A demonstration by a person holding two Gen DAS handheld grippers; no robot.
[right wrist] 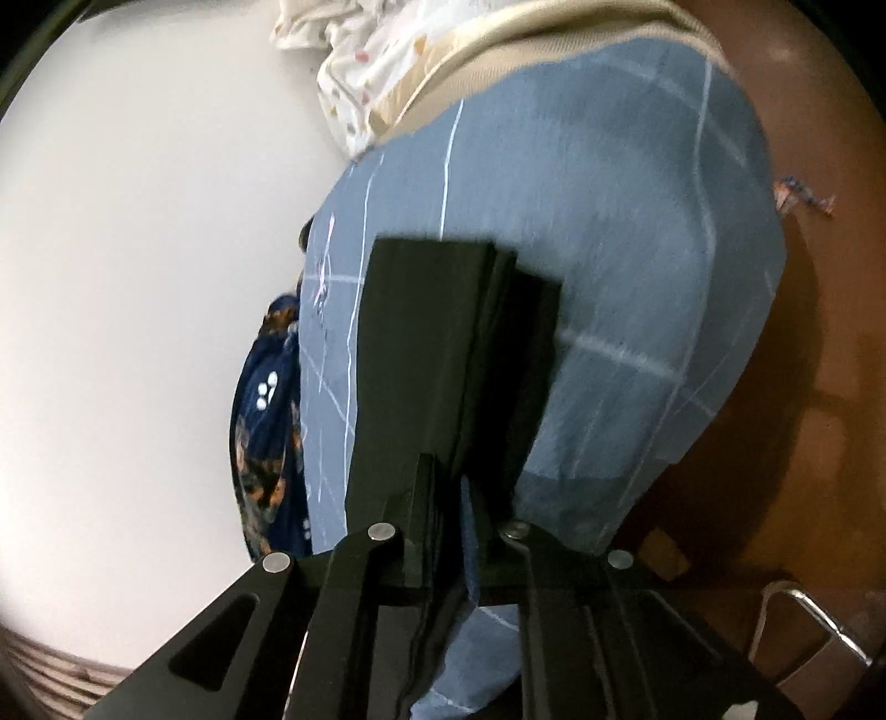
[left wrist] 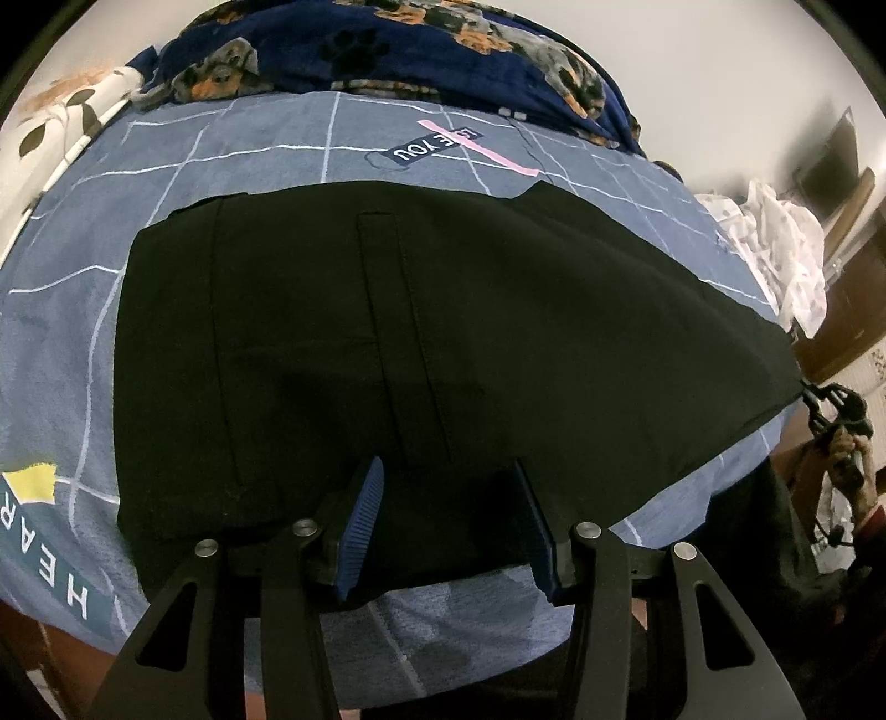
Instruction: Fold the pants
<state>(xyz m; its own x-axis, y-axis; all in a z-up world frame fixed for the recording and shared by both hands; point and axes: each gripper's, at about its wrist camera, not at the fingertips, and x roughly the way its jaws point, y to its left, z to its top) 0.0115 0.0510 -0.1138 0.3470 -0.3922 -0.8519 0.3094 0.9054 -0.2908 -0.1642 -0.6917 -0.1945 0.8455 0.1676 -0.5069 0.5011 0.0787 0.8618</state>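
Black pants [left wrist: 421, 332] lie spread on a blue checked bedsheet [left wrist: 249, 155], waist end at the left, legs running to the right. My left gripper [left wrist: 448, 487] is open, its blue-padded fingers [left wrist: 365, 515] hovering over the near edge of the pants. My right gripper [right wrist: 448, 487] is shut on the leg end of the pants [right wrist: 443, 354], the fabric bunched in layers between its fingers and lifted off the sheet [right wrist: 637, 266]. It also shows at the far right in the left wrist view [left wrist: 825, 410], pulling the leg end taut.
A dark blue dog-print blanket [left wrist: 421, 50] lies along the far side of the bed. A white patterned cloth [left wrist: 775, 243] is piled at the right end. A brown floor [right wrist: 819, 387] lies past the bed edge.
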